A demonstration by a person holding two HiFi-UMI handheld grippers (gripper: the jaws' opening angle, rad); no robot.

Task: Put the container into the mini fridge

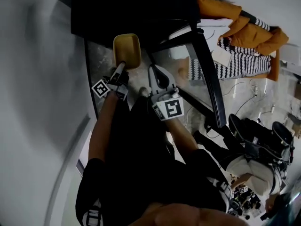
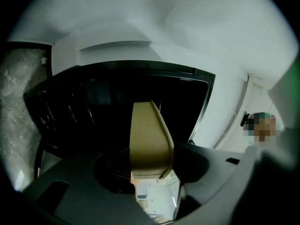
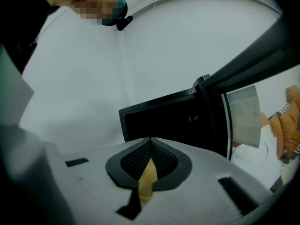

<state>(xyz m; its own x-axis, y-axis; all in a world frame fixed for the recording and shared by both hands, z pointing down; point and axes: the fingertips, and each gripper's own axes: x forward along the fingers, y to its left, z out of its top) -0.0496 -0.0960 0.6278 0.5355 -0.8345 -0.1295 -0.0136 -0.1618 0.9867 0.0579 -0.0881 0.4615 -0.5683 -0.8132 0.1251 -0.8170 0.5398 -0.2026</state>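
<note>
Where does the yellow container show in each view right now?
Head view: container upper centre-left, at the left claw tip, just before the mini fridge.
Left gripper view: container dead centre, edge-on, gripped by that claw.
Right gripper view: not clearly in it; only an unidentifiable yellowish sliver low at the closed jaws.
Shared landmark: the black mini fridge, also at and.

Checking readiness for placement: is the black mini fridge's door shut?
No, in the head view the black mini fridge has its door swung wide open to the right.
</note>
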